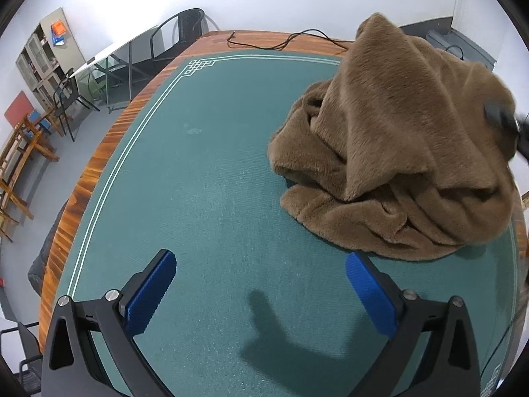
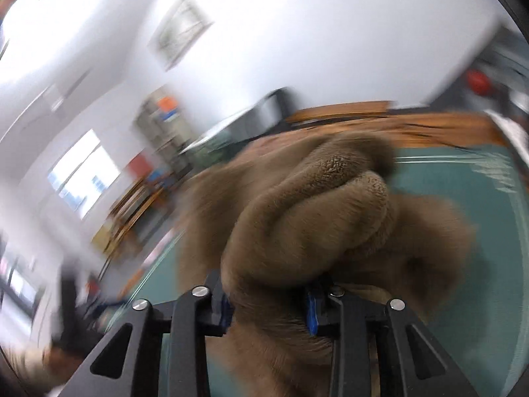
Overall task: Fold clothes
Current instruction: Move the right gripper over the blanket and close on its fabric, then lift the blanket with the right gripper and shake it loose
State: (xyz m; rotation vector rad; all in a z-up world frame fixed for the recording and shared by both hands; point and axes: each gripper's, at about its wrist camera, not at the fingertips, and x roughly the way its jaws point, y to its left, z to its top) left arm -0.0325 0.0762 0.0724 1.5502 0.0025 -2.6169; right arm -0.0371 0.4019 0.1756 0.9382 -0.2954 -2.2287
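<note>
A brown fleece garment (image 1: 396, 152) lies bunched on the green table mat (image 1: 205, 172) at the right, with part of it lifted into a peak. My left gripper (image 1: 261, 284) is open and empty, low over the mat, to the near left of the garment. My right gripper (image 2: 269, 304) is shut on a thick fold of the garment (image 2: 314, 225) and holds it up; its blue pads (image 2: 311, 311) are mostly buried in the fabric. The right gripper (image 1: 502, 115) shows blurred at the right edge of the left wrist view. The right wrist view is motion-blurred.
The mat sits on a wooden table (image 1: 96, 165). A black cable (image 1: 284, 41) lies on the far table edge. Chairs (image 1: 178, 39) and a glass desk (image 1: 109, 56) stand beyond the far left corner, with wooden chairs (image 1: 20, 158) and a cabinet (image 1: 43, 56) by the left wall.
</note>
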